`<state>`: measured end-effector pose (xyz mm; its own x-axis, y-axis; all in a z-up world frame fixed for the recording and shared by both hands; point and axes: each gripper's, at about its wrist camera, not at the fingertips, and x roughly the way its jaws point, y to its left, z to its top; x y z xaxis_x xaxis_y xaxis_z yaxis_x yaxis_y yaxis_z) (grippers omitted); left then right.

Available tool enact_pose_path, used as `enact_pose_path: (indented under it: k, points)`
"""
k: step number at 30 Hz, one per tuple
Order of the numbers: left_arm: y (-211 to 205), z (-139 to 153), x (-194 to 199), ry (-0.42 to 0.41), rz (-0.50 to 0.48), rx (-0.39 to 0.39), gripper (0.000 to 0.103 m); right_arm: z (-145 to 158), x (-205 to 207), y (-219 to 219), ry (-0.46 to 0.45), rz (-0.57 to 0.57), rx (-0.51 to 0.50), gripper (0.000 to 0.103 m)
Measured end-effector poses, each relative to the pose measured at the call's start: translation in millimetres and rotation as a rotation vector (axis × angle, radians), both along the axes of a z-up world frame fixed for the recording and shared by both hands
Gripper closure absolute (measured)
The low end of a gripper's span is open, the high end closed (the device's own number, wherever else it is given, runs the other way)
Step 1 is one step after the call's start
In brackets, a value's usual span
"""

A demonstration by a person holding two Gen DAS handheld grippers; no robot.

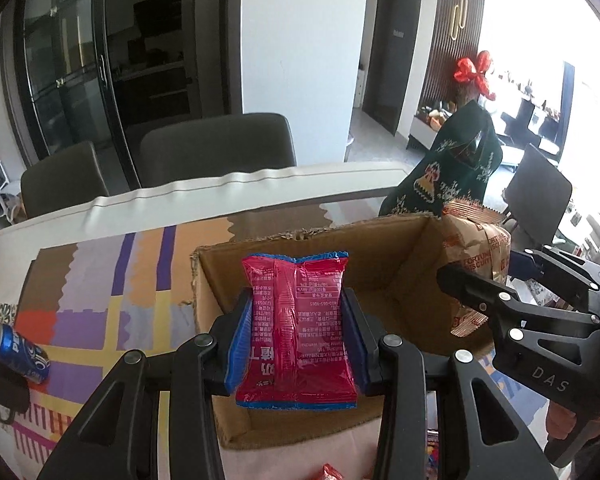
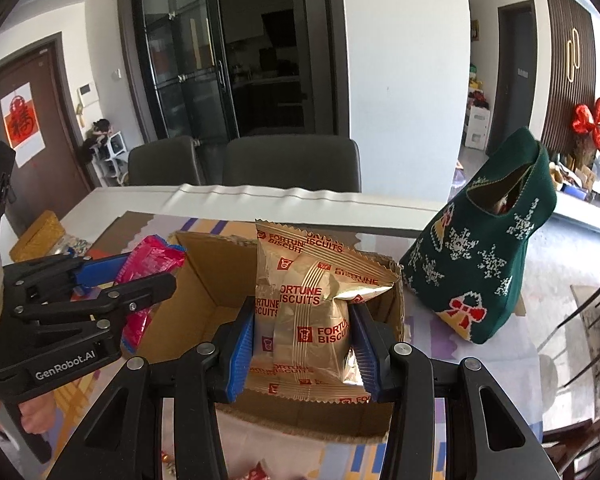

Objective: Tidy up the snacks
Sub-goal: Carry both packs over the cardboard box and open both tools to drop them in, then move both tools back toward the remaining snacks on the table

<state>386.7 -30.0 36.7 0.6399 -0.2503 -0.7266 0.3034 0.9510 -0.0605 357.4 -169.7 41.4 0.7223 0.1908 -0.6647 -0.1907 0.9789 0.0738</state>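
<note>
My left gripper (image 1: 296, 334) is shut on a red snack packet (image 1: 296, 328) with blue edges, held upright over the open cardboard box (image 1: 384, 256). In the right wrist view my right gripper (image 2: 302, 350) is shut on gold Fortune Biscuits packets (image 2: 312, 308), also above the cardboard box (image 2: 204, 276). The left gripper (image 2: 100, 292) with the red packet (image 2: 148, 272) shows at the left of that view. The right gripper (image 1: 512, 284) and its gold packets (image 1: 472, 248) show at the right of the left wrist view. The box's inside looks bare where I can see it.
A green knitted Christmas bag (image 2: 496, 256) stands right of the box on the patterned tablecloth (image 1: 112, 280). A blue Pepsi can (image 1: 20, 354) lies at the left beside a dark mug (image 1: 0, 384). Grey chairs (image 1: 216, 152) stand behind the table. Small red wrappers (image 1: 332, 474) lie near the front edge.
</note>
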Motion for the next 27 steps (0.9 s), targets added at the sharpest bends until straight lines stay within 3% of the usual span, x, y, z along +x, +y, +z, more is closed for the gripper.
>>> enact_pose_path:
  k: [3, 4, 5, 14, 27]
  points:
    - [0, -1, 0, -0.013, 0.016, 0.016, 0.047, -6, 7, 0, 0.013, 0.000, -0.010, 0.053]
    - [0, 0, -2, -0.020, 0.019, 0.020, 0.044, -8, 8, 0, 0.014, -0.004, -0.021, 0.039]
    - [2, 1, -4, -0.029, 0.023, 0.024, 0.040, -9, 9, -1, 0.013, -0.011, -0.028, 0.035]
    - [8, 14, -38, -0.106, 0.040, 0.074, 0.028, -8, -16, 0, -0.012, -0.021, -0.041, 0.035]
    - [21, 24, -100, -0.156, 0.044, 0.088, 0.022, 4, -75, 13, -0.053, 0.002, -0.042, 0.035]
